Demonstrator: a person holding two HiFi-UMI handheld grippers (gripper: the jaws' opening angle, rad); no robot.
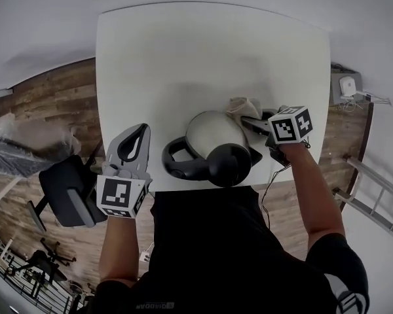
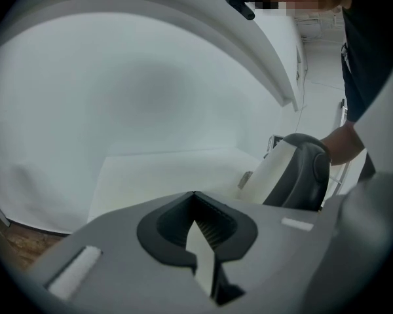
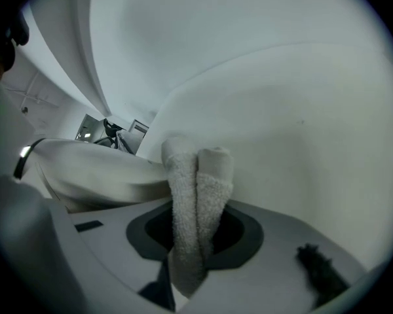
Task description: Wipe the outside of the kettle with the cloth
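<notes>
One gripper carried the work. The right gripper (image 1: 249, 120) was clamped on a folded cloth (image 3: 198, 195), whose free end stood up past the jaws just beside the pale flank of the kettle (image 1: 209, 136). The kettle stood at the near edge of the table (image 1: 183, 51), its dark handle (image 1: 166, 157) toward the person and the cloth at its far right side. The left gripper (image 1: 143, 131) hung left of the kettle, apart from it, jaws together on nothing.

To wipe well, I judged that the cloth's fluffy end, not the hard jaws, should meet the wall. It should be pressed lightly and drawn round the curve in overlapping passes from top to base. The kettle looked light and sat close to the edge, so a sideways push could slide it or tip it off. The idle left gripper would do best steadying the handle. The hold on the cloth looked deep enough, though a folded wad could drag loose under hard pressure.
</notes>
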